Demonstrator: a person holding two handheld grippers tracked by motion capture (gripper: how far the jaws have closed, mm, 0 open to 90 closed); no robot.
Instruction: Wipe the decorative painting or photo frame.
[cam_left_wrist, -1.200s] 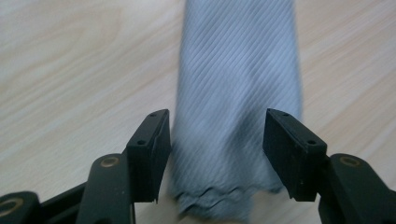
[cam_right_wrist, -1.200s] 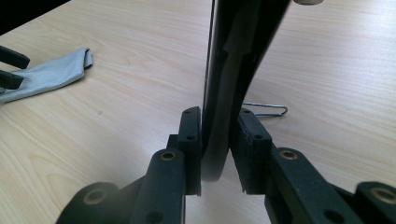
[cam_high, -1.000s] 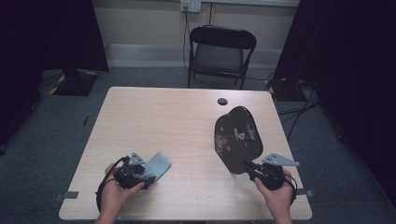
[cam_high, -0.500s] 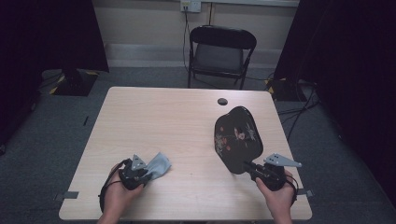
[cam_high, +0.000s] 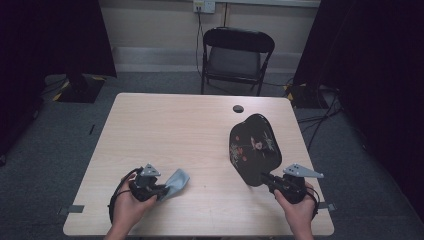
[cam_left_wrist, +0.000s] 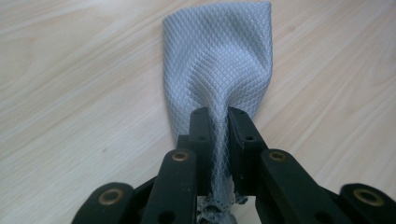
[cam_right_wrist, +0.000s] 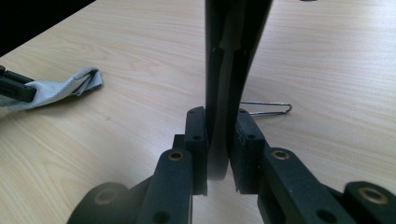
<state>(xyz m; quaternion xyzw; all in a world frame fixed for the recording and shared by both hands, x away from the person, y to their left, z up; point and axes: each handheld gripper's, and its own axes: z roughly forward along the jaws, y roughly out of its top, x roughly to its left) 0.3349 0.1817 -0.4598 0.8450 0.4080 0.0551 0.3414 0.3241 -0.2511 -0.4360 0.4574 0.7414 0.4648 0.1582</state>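
On the near left part of the counter (cam_high: 200, 130), the left hand-held gripper (cam_high: 159, 190) pinches a grey cloth (cam_high: 176, 181). Its jaws have just been closing, and in the left gripper view the cloth (cam_left_wrist: 219, 70) is squeezed thin between the two black jaws, while the free part fans out flat on the wood. How much cloth is bunched behind the jaws is hard to see, because the linkage covers it.

At the near right side, the right hand-held gripper (cam_high: 264, 178) holds a black lacquered tray (cam_high: 254, 147) by its near edge. In the high view the tray stands tilted up from the counter, showing a face with small red and pale painted decoration; the pattern is too small to read. In the right gripper view the tray (cam_right_wrist: 229, 70) appears edge-on between the pressed jaws, and its top is cut off by the frame. A thin metal wire loop (cam_right_wrist: 271, 109) lies on the wood just behind it; what it belongs to is not clear.

Farther back, a small dark round spot (cam_high: 238, 108) sits near the far edge, and a black folding chair (cam_high: 235, 57) stands beyond the counter. Both forearms are cut off at the bottom.
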